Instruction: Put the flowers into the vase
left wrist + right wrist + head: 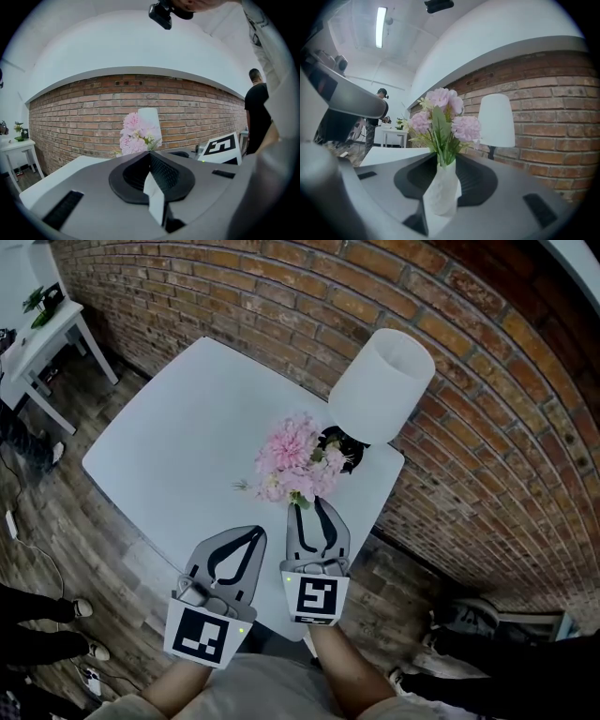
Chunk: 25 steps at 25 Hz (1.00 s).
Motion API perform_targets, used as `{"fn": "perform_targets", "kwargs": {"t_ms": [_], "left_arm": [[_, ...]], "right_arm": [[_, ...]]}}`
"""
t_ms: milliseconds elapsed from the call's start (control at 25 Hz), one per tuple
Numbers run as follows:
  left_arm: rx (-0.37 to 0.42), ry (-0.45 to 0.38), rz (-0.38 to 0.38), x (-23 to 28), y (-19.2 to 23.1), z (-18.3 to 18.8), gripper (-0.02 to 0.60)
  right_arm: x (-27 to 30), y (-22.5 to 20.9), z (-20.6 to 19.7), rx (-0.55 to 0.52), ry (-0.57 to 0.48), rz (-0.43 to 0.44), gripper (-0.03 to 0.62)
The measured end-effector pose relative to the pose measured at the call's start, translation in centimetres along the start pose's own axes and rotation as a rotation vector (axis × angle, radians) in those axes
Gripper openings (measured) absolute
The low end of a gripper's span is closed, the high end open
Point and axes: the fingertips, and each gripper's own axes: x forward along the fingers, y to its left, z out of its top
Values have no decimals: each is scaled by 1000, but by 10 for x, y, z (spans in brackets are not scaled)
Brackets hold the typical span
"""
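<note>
Pink flowers (295,465) stand in a white vase (443,187) near the right edge of the white table (178,437). In the head view the blooms hide most of the vase. My right gripper (311,507) reaches to the vase from the table's near edge. In the right gripper view the vase stands between the jaws, with dark pad showing on both sides of it. My left gripper (255,532) hovers to the left over the near edge with its tips together and nothing in it. The left gripper view shows the flowers (136,136) ahead.
A white-shaded lamp (380,385) stands just behind the flowers, its dark base (339,446) touching the bouquet's right side. A brick wall (487,409) runs close behind the table. A small white side table (37,334) stands at the far left. A person (377,117) stands in the background.
</note>
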Motion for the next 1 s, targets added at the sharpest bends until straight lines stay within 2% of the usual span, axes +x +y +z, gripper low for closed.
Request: {"fn": "perform_targets", "kwargs": {"t_ms": [240, 480, 720, 1000], "left_arm": [[0, -17, -7, -4, -4, 5, 8], [1, -36, -11, -9, -7, 10, 8], [7, -54, -14, -14, -11, 16, 8], [0, -66, -7, -23, -10, 21, 8]], "right_arm": [[-10, -7, -1, 16, 18, -28, 112], [-24, -15, 21, 16, -24, -51, 8], [-42, -11, 60, 10, -97, -36, 6], [-65, 13, 108, -26, -182, 14, 6]]}}
